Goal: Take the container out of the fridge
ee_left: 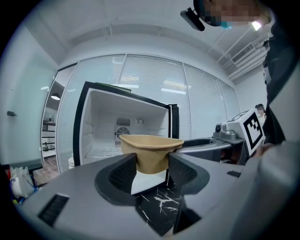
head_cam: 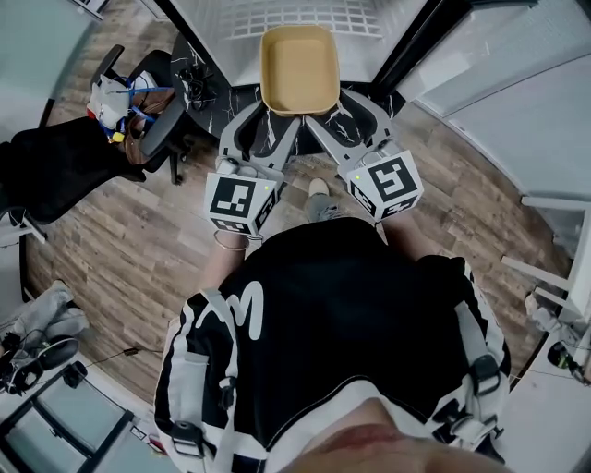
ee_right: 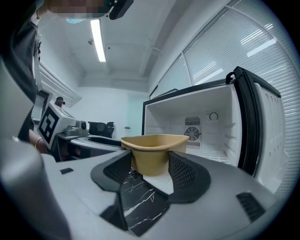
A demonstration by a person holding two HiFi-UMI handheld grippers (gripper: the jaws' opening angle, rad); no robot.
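1. The container [head_cam: 298, 69], a tan open tub with rounded corners, is held in the air just in front of the open fridge [ee_left: 123, 123], above a black marbled strip [head_cam: 201, 69] of floor.
2. It sits level with its mouth up. In the head view it looks nearly square. Its slightly longer axis runs away from the person, toward the fridge. Its far end points at the white fridge interior and its near end at the person.
3. The head view shows its far end next to the fridge's white grid shelf [head_cam: 305, 14]. Whether that end has passed the fridge's sill cannot be told.
4. The left gripper [ee_left: 151, 170] is clamped on the container. The tub's lower wall sits between the two ribbed pads [ee_left: 124, 172], with the rim flaring out above them.
5. The right gripper [ee_right: 151, 171] is clamped on it the same way, with its pads pressed to the wall under the rim.
6. In the head view both grippers come in from the near end, angled toward each other. The left one grips the near left corner and the right one the near right corner.
7. The fridge door [ee_right: 255, 126] stands open at the right of the right gripper view.
8. A black chair [head_cam: 65, 166] stands on the wood floor [head_cam: 138, 231], well to the left.
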